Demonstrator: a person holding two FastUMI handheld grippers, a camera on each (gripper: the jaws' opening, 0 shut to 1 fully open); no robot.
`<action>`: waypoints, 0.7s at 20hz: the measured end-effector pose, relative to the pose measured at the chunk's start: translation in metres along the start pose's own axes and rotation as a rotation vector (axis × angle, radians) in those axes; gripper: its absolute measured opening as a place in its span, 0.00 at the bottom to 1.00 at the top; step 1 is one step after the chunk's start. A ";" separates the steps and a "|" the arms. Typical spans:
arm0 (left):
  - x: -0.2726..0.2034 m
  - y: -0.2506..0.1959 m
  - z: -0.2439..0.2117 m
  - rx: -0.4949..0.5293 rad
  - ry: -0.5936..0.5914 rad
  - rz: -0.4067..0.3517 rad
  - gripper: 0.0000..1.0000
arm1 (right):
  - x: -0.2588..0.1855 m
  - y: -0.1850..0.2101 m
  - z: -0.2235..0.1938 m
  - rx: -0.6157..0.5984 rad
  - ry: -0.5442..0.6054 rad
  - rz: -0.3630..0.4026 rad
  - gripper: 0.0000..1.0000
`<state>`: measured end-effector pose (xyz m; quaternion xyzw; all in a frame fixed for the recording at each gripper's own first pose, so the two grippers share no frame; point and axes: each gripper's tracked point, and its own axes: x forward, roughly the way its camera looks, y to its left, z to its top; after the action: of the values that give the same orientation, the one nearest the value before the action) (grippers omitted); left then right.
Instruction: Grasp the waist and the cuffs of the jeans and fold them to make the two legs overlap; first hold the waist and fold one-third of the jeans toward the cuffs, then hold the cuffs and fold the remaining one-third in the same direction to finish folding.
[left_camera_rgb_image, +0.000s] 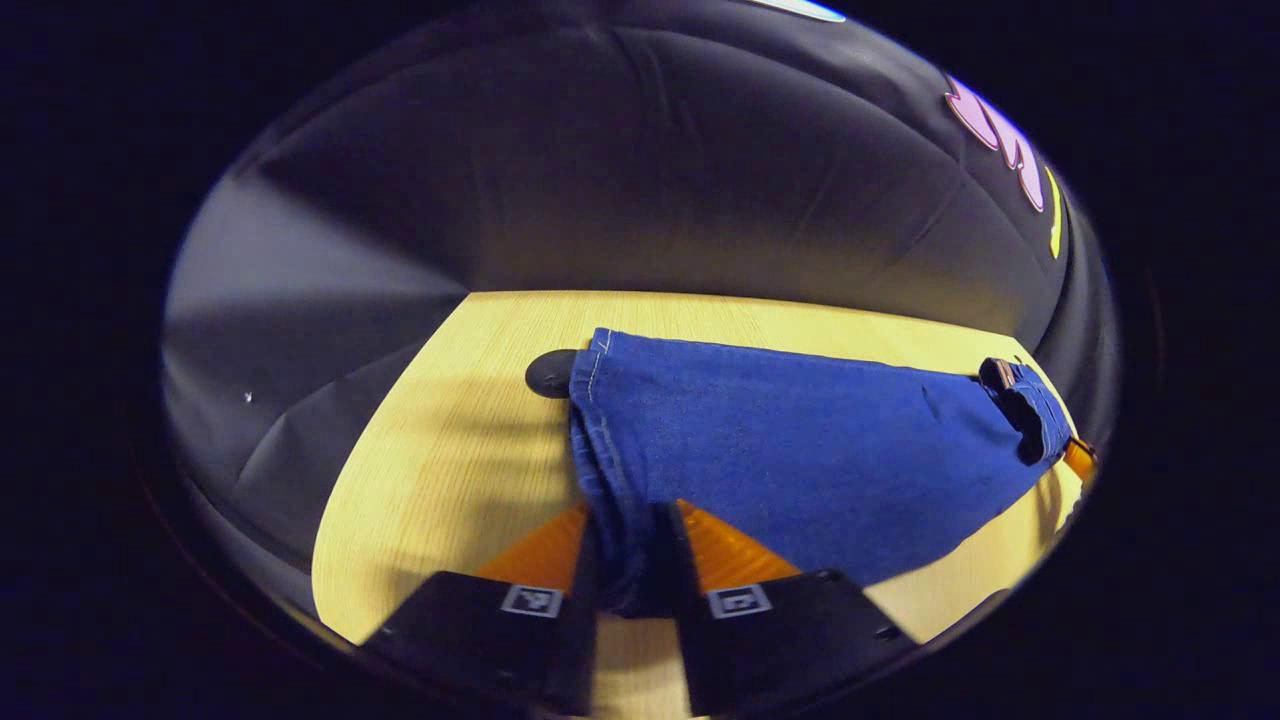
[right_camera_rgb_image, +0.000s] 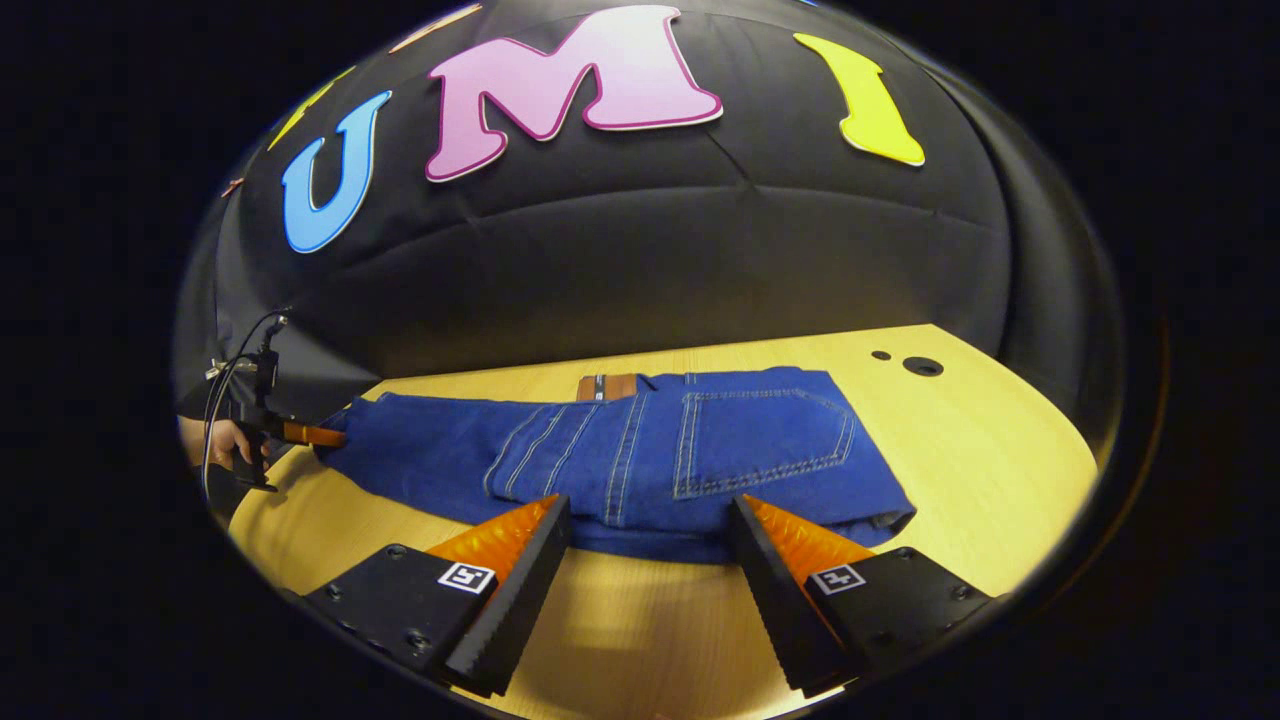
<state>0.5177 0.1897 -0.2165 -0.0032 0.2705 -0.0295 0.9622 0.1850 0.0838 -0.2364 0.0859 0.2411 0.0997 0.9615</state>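
We work on a pale wooden surface enclosed by the booth's black cloth wall. The jeans lie flat on it with their long axis running across the right gripper view: waist end to the right, cuff end to the left. The legs appear already laid one over the other, which we judge from the single narrow band of denim.

In the left gripper view, the left gripper has its jaws drawn close together, with a bunch of denim at the cuff end pressed between both fingers. From there the jeans extend away and to the right, toward the waist.

In the right gripper view, the right gripper has its jaws spread wide and holds nothing. Its fingertips sit just at the near edge of the waist section, below the back pocket. The waistband's leather patch lies on the far edge.

We judge the right gripper the nearer one to the waist. No containers are present. A dark round grommet sits in the surface beyond the waist.
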 end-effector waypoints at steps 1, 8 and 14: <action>0.000 -0.004 0.001 -0.010 -0.001 -0.007 0.36 | -0.003 0.004 -0.006 0.001 0.012 0.008 0.98; -0.019 -0.008 0.009 -0.166 -0.044 -0.008 0.07 | -0.022 0.006 -0.001 -0.016 0.020 0.031 0.98; -0.118 -0.078 0.082 -0.102 -0.183 -0.092 0.06 | -0.055 -0.058 0.035 -0.020 0.005 -0.066 0.98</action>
<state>0.4559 0.1176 -0.0833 -0.0673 0.1824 -0.0596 0.9791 0.1635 0.0109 -0.1938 0.0680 0.2454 0.0708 0.9644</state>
